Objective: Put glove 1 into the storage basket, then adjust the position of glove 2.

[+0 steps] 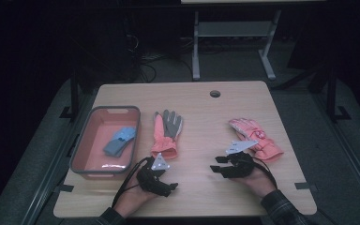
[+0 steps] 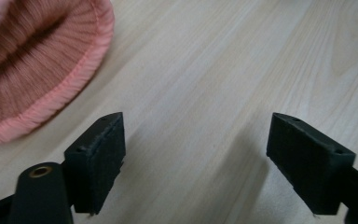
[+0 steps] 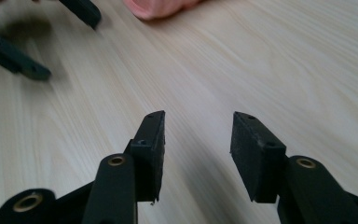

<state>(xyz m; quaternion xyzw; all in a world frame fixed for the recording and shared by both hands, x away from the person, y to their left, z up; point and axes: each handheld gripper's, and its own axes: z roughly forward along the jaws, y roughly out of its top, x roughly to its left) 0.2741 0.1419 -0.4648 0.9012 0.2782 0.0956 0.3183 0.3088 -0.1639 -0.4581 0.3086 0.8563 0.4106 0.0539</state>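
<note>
Stowed: blue glove pair in tray, bench's left edge. Outstanding: pink-grey glove, pink ski glove. Left gripper, right gripper: jaws apart, empty.

The high view looks forward and down over the whole bench. Each tool view skims low and close across the bench top; the left tool view shares the pink glove's cuff with it.

Ribbed knit cuff, smooth pale wood table, seemingly matt rubbery jaws.
</note>
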